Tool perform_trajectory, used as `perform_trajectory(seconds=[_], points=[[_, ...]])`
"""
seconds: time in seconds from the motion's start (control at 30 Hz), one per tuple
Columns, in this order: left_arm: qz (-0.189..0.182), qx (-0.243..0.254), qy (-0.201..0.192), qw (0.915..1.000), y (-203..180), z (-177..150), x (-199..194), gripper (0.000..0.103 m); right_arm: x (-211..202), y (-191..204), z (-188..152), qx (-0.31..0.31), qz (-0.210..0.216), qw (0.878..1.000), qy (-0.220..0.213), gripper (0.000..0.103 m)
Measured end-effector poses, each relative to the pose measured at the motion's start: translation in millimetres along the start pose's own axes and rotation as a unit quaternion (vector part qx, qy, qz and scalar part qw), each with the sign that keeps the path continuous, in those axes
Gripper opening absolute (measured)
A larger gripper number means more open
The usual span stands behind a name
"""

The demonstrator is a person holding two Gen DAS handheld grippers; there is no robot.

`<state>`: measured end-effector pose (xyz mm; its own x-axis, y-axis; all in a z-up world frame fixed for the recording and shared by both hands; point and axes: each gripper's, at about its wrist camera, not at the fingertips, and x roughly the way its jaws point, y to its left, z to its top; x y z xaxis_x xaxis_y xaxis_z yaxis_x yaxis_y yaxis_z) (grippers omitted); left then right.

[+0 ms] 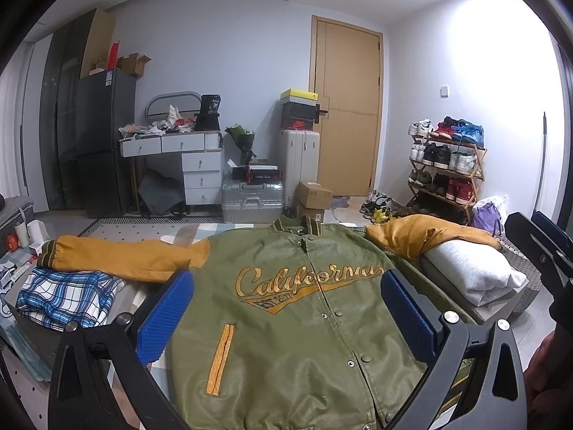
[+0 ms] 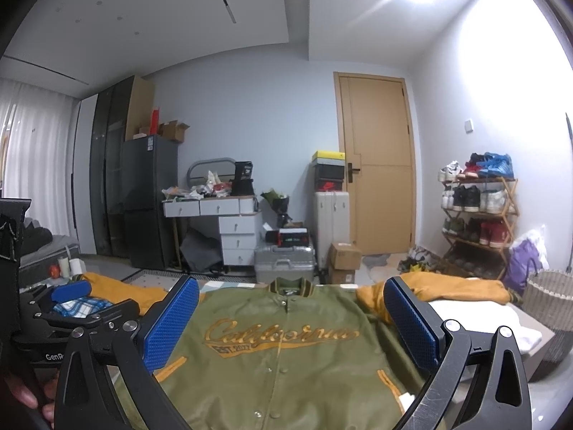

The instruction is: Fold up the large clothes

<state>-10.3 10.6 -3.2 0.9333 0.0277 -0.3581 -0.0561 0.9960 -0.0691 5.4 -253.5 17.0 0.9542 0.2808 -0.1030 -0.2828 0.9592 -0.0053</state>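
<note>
Left gripper [image 1: 286,308]: jaws were spread wide, blue pads well apart, holding nothing, above the jacket's front.
Right gripper [image 2: 290,322]: jaws likewise spread wide and empty, over the jacket's near half.
Jacket [image 1: 286,322]: olive bomber with mustard sleeves lay flat, front up, snaps closed, collar at the far end, sleeves out left and right.
Neighbours: plaid shirt [image 1: 68,297] lay near left under one sleeve; folded grey garment [image 1: 472,268] lay right under the other sleeve.
Room: wooden door [image 1: 347,107] far centre, shoe rack [image 1: 447,165] far right, white drawers [image 1: 200,172] and dark fridge [image 1: 104,139] far left, suitcases [image 1: 254,200] between.
</note>
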Motion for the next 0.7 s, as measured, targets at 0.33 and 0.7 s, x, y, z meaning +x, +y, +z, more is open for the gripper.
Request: perform_trajectory(seconds=[0.33,0.7], points=[[0.002,0.004,0.008,1.0000,-3,-7,8,0.102,5,-5,-2,0.005,0.002,1.000,0.012,0.103],[-0.002,0.004,0.060,0.9982,2,-15,68,0.102,65,-92,-1,0.078,0.002,0.994,0.070,0.103]])
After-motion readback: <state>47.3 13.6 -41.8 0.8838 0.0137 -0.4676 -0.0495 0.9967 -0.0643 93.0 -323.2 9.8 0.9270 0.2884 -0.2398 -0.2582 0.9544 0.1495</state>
